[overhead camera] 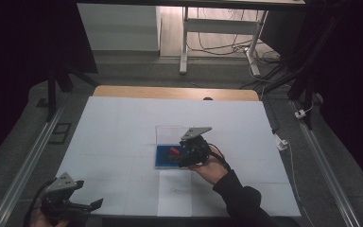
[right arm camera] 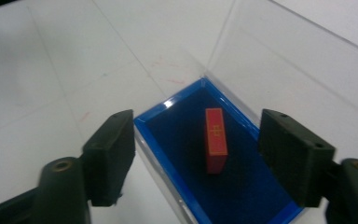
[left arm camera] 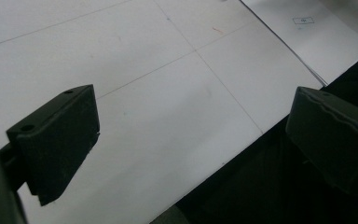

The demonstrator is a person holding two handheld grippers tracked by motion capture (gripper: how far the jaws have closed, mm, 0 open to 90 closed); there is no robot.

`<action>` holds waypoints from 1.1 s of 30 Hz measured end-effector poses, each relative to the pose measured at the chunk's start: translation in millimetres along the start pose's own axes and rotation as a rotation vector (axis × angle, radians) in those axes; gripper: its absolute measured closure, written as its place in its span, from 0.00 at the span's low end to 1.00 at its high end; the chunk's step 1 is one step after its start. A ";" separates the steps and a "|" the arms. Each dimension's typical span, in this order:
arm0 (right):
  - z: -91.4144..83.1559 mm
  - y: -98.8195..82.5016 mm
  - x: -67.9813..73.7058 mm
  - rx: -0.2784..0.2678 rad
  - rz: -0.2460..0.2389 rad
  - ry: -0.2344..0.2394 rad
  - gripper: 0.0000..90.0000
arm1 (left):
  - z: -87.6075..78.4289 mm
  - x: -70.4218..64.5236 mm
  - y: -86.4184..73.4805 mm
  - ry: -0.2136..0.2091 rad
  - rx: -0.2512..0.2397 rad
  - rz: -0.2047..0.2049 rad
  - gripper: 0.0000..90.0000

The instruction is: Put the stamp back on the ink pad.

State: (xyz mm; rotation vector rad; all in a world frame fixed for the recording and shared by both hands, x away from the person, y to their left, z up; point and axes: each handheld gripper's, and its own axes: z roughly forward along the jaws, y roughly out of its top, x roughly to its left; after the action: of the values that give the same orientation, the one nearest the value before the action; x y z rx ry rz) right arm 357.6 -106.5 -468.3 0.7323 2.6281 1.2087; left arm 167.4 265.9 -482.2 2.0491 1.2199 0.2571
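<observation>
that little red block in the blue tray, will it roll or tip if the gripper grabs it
The red block has flat faces and lies on its long side on the blue tray lining, so it probably won't roll. Lying low, it seems unlikely to tip. Its sides look smooth, so it might slip or twist unless the open right gripper closes squarely across them.

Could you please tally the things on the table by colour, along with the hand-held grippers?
Red block: 1
Blue-lined tray: 1
Clear lid, standing open: 1
White table cover: 1
Black hand-held grippers, left hand-held gripper and right hand-held gripper, both open: 2
Total: 6
</observation>
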 end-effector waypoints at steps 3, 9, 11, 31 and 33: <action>-3.5 -0.7 3.1 0.006 0.016 0.006 0.22 | 0.0 0.1 0.0 0.000 0.000 0.000 0.03; -8.9 -3.9 5.4 0.019 0.023 0.014 0.16 | 0.1 0.1 0.1 0.000 0.000 -0.001 0.03; -11.0 -4.3 5.7 0.019 0.028 0.021 0.15 | 0.1 0.2 0.0 -0.002 0.000 -0.002 0.03; -32.8 -16.1 15.5 0.033 0.006 0.009 0.01 | 0.5 0.3 0.2 0.001 0.002 -0.005 0.03; -35.9 -18.1 15.7 0.033 0.003 0.006 0.01 | 0.5 0.4 0.2 0.001 0.002 -0.005 0.03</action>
State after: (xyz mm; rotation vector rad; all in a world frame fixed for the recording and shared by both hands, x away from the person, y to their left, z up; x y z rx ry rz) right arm 325.4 -132.8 -457.2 0.7388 2.6592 1.1724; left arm 168.0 265.9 -482.5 2.0479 1.2261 0.2539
